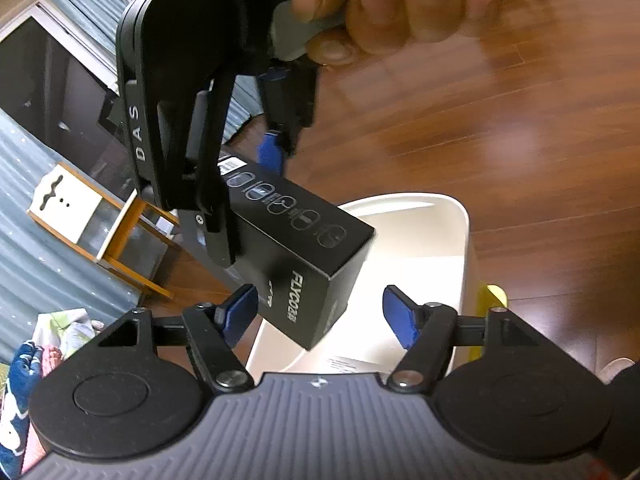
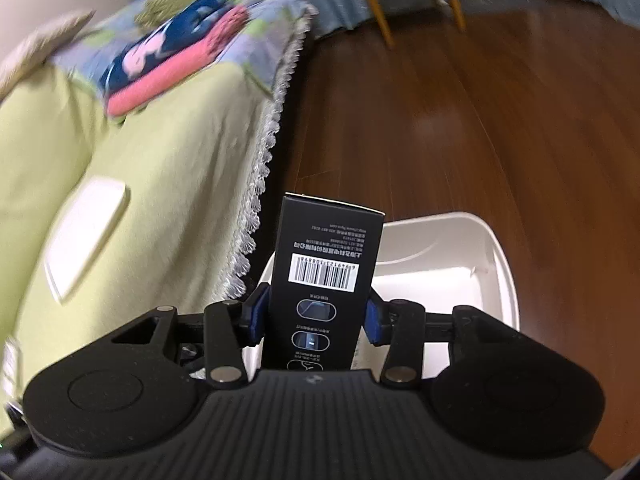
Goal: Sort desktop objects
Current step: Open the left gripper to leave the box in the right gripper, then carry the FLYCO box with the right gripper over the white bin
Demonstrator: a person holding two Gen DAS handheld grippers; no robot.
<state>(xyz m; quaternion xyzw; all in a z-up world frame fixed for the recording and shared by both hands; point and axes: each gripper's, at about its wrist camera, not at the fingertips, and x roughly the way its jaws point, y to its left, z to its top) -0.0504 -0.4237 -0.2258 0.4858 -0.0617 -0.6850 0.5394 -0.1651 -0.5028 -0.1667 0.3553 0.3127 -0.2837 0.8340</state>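
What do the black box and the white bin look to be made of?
Black box: probably matte printed cardboard, judging by crisp folded edges, a barcode label and printed icons. White bin: probably moulded plastic, smooth and slightly glossy, with rounded corners and a thin rim.

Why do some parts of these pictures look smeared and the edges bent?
Left wrist view: the person's hand at the top is motion-blurred, while the black box is sharp; soft glare lies on the wooden floor. Right wrist view: the patterned blanket is smeared, the barcode on the box stays crisp. Both views curve straight lines near the rims, a fisheye effect.
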